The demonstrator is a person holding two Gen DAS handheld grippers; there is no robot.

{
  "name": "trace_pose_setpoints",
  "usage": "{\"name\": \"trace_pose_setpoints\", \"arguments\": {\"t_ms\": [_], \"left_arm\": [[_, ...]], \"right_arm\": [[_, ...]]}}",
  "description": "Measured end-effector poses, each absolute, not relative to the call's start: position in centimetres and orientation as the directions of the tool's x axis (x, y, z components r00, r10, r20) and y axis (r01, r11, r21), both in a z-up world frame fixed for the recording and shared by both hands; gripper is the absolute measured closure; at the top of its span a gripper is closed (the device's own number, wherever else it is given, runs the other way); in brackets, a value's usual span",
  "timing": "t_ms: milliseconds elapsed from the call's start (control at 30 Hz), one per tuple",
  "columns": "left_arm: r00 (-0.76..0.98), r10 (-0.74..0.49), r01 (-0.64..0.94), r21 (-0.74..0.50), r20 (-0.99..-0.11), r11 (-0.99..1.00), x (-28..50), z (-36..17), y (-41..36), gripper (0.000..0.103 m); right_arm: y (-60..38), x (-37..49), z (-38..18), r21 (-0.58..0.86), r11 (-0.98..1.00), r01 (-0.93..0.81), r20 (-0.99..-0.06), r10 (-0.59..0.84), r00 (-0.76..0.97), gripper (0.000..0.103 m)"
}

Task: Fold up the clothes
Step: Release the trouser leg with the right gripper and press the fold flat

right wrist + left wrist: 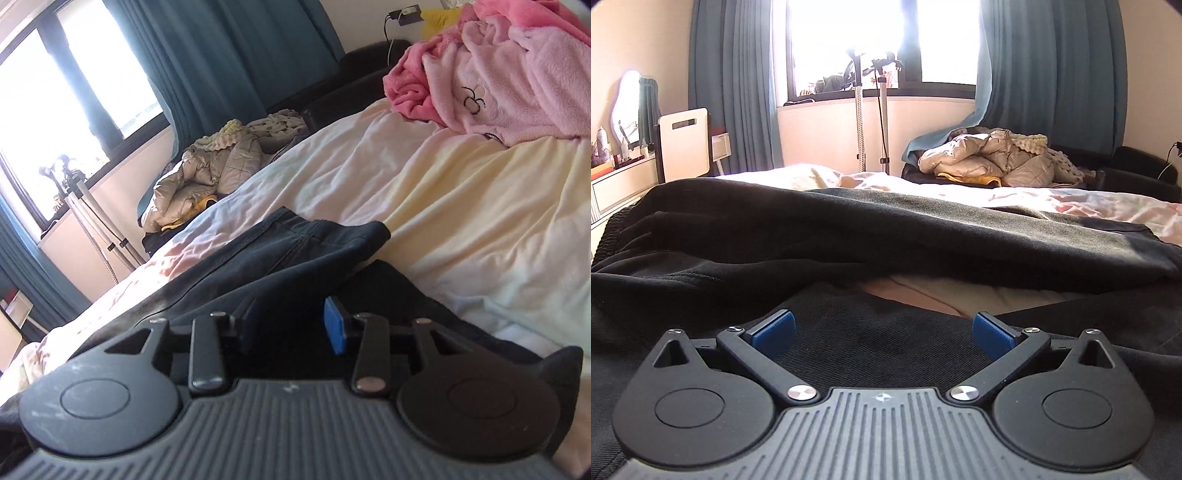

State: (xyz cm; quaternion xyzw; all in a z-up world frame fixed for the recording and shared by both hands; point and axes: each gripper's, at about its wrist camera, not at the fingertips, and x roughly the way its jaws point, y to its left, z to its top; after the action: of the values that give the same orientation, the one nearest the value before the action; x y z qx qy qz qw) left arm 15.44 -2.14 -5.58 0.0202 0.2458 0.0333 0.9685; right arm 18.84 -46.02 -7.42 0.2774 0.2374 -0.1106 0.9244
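A pair of black trousers lies on the bed, its elastic waistband at the left and one leg bunched across the middle. My left gripper is open, low over the near black cloth, with nothing between its blue pads. In the right wrist view the trousers show their hem end on the pale sheet. My right gripper is open over the dark cloth, its blue pad clear of it.
The bed has a pale pink and cream sheet. A pile of pink fleece clothes lies at the far right. A beige quilted jacket sits on a dark sofa by blue curtains. A stand is under the window.
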Motion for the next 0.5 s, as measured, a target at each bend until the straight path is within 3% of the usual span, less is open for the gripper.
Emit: {"name": "trace_pose_setpoints", "arguments": {"t_ms": [167,500], "left_arm": [[0.887,0.049,-0.042,0.025,-0.459,0.999,13.7,-4.3,-1.3,0.0],[0.905,-0.002,-0.022,-0.053,-0.425,0.998,11.7,-2.8,0.2,0.0]], "right_arm": [[-40.4,12.3,-5.9,0.515,0.82,0.248,-0.488,0.043,0.872,0.06],[-35.7,7.6,-6.4,0.47,0.851,0.235,-0.491,0.031,0.87,0.06]]}}
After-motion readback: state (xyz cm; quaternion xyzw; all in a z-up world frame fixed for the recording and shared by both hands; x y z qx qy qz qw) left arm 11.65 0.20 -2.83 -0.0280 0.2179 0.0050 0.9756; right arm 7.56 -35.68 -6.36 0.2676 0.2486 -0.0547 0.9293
